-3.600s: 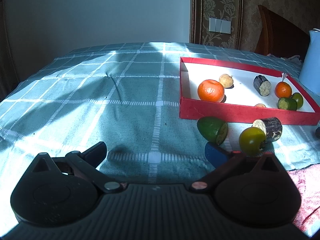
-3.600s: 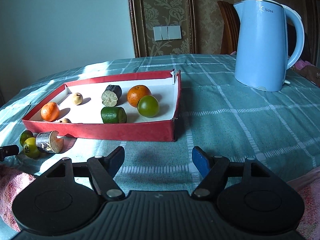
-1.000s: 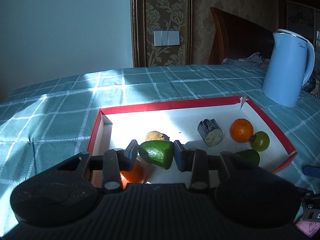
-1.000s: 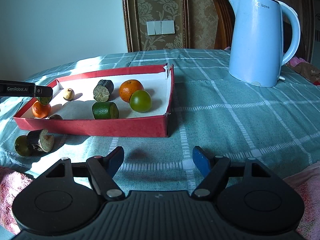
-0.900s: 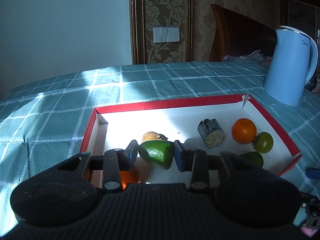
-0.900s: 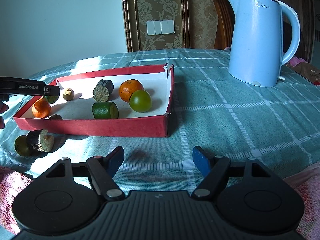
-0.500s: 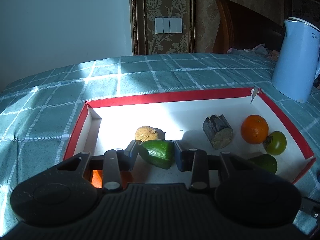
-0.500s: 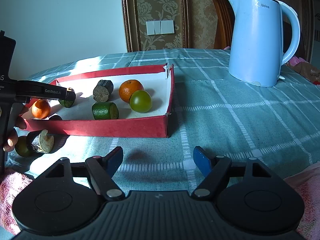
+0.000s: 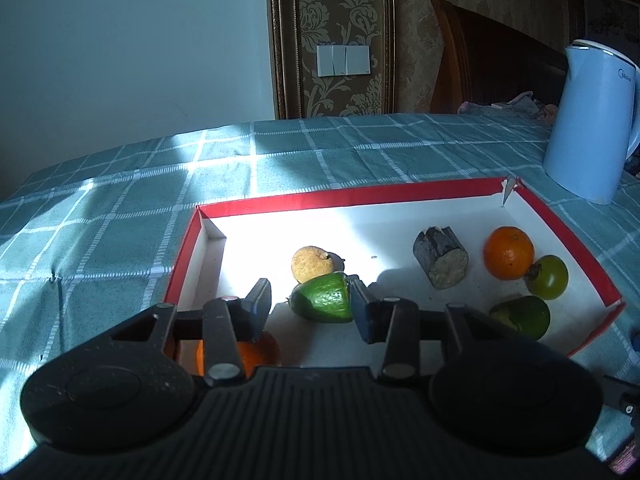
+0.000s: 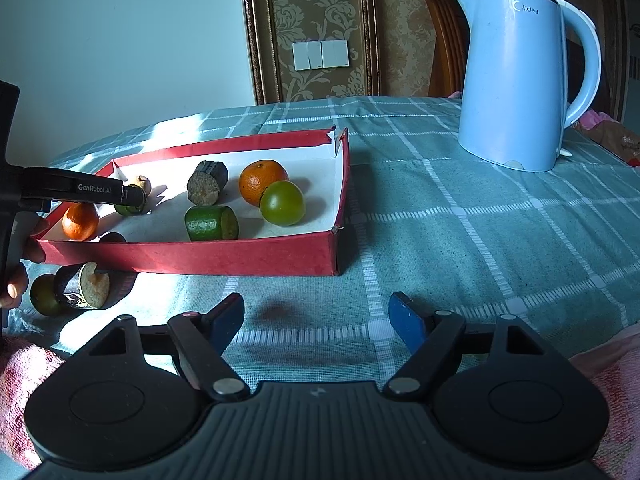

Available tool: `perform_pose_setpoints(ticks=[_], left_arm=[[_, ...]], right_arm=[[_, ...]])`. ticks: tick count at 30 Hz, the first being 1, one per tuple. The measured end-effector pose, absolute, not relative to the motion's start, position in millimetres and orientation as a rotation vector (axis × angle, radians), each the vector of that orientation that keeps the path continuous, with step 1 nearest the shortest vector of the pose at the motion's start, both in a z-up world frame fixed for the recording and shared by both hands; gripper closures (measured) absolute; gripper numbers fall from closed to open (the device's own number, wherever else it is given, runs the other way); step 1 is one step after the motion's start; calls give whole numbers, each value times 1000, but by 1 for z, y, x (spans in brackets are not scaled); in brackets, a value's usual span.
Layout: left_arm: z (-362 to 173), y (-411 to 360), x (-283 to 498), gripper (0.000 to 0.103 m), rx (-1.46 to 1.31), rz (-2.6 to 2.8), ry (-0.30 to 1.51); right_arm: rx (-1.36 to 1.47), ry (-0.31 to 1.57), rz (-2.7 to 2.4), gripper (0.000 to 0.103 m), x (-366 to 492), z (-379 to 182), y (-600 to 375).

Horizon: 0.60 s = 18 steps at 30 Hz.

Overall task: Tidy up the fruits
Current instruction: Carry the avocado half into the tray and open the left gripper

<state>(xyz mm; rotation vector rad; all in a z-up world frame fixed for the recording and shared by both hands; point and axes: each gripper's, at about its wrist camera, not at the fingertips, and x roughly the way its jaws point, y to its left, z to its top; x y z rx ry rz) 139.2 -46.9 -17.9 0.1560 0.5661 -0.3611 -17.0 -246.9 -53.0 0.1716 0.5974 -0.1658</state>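
Left gripper point(image 9: 310, 306) opened around green avocado half point(image 9: 324, 303), inside red tray point(image 9: 360, 199). Right gripper point(image 10: 316, 316) wide open, empty, before tray.

Bare cloth point(image 10: 460, 240) between tray point(image 10: 240, 256) and kettle point(image 10: 516, 80)

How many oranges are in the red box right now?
2. One orange sits near the box's right end, touching a green tomato. The other orange lies at the left end, partly hidden behind the left gripper in the left wrist view.
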Motion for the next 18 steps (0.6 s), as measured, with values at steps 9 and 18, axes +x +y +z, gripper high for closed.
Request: perform_pose_setpoints(ticks=[9, 18], left_arm=[[-2, 6, 77, 29, 144, -315, 477], [-31, 44, 58, 22, 119, -222, 538]], right_arm=[[169, 600, -163, 22, -16, -53, -246], [162, 603, -163, 21, -16, -54, -245]])
